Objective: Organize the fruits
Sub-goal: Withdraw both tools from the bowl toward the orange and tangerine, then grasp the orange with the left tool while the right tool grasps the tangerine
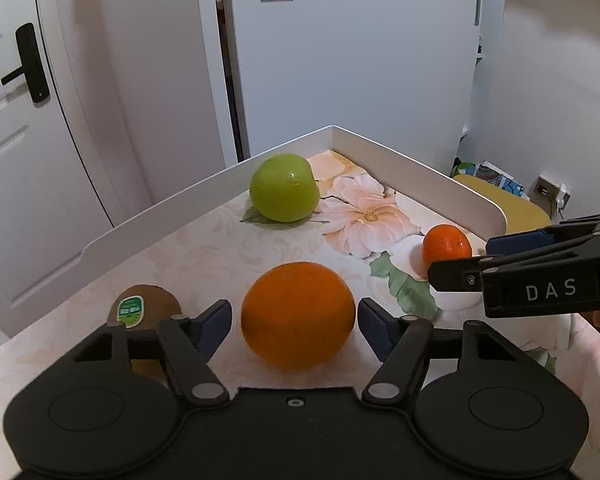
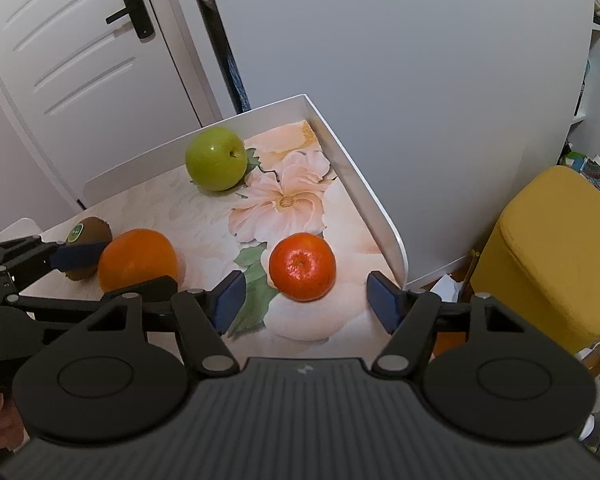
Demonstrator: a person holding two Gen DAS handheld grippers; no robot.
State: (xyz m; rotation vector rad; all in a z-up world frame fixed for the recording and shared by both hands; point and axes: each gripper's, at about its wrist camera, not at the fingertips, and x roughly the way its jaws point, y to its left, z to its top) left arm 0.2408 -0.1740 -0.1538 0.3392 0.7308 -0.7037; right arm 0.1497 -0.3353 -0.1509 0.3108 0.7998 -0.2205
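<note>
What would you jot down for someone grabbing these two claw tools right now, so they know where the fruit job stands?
Left gripper: open, astride the large orange, pads not touching.
Right gripper: open, around the small tangerine, not gripping.
Green apple sits near the tray's far corner; kiwi lies left of the orange.
Done: nothing lifted yet; all four fruits rest on the tray.
Left: probably close on both, then sort them.

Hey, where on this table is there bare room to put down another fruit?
Free: the stretch between the apple, the orange and the back rail, and the flower patch between apple and tangerine. Crowded: the near-left, where kiwi, orange and left gripper bunch together.
</note>
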